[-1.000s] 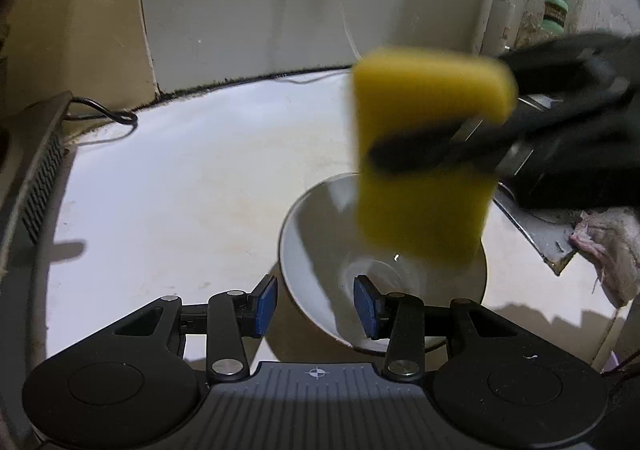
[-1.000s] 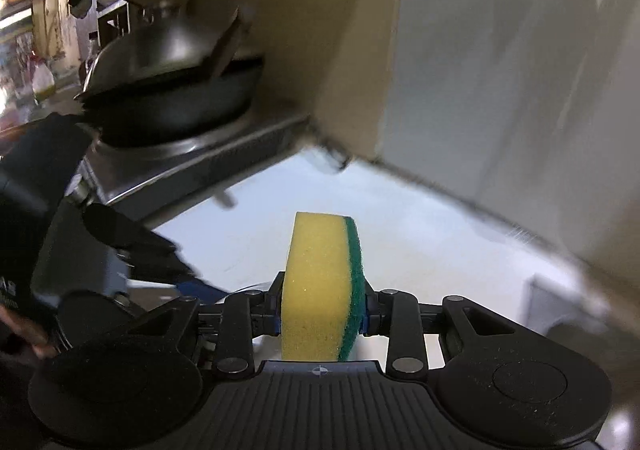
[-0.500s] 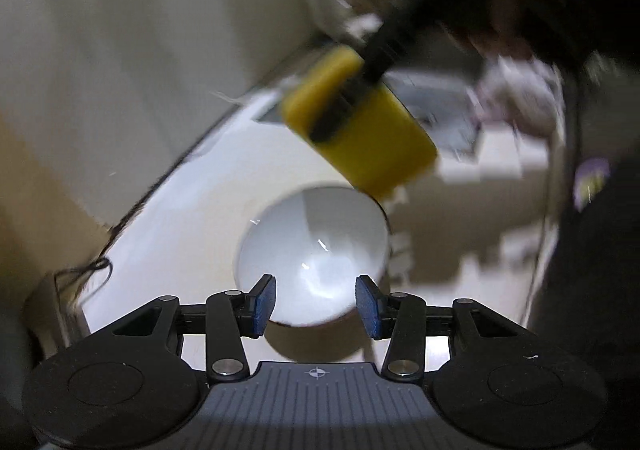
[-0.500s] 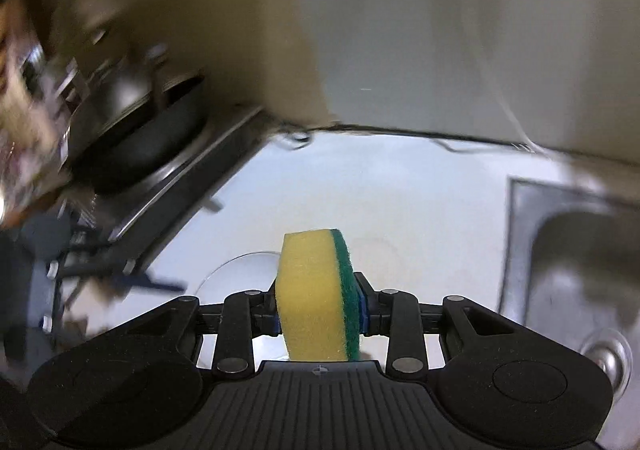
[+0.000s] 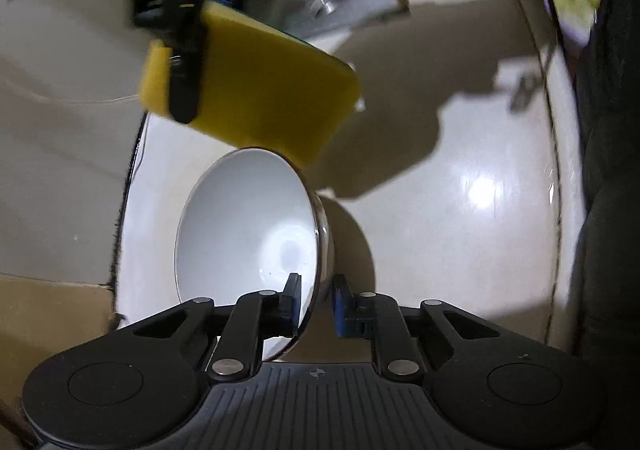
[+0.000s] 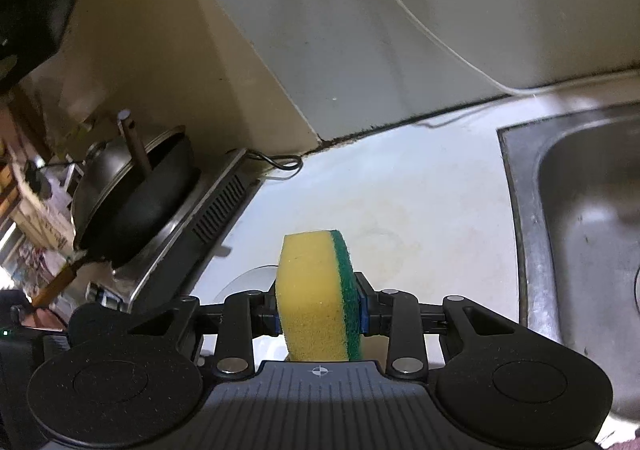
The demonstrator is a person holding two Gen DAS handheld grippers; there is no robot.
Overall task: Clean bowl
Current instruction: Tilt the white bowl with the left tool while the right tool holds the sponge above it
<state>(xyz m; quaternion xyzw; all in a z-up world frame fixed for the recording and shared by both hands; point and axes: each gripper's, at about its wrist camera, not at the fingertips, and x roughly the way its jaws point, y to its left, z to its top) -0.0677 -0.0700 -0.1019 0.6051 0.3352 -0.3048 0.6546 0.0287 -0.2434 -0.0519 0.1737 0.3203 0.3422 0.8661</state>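
A white bowl (image 5: 240, 234) sits on the pale counter (image 5: 460, 230). My left gripper (image 5: 316, 290) straddles the near rim, one blue pad inside the bowl and the other against the outer wall; its jaws are closing on the rim. A yellow sponge with a green scouring side (image 6: 316, 298) is clamped in my right gripper (image 6: 320, 314), which is shut on it. In the left wrist view the sponge (image 5: 248, 86) hangs just above the bowl's far rim, with the right gripper (image 5: 180, 30) over it. Only a sliver of the bowl (image 6: 248, 282) shows in the right wrist view.
A steel sink (image 6: 580, 230) is set into the counter at the right. At the left a black wok (image 6: 132, 202) stands on a stove (image 6: 208, 218), with a thin cable (image 6: 280, 164) by the wall. Dark clothing of a person (image 5: 608, 130) borders the counter's edge.
The left view has rolled and dropped onto the bowl, and the left jaws have narrowed from wide apart onto the rim. The sponge has come down toward the bowl's far rim.
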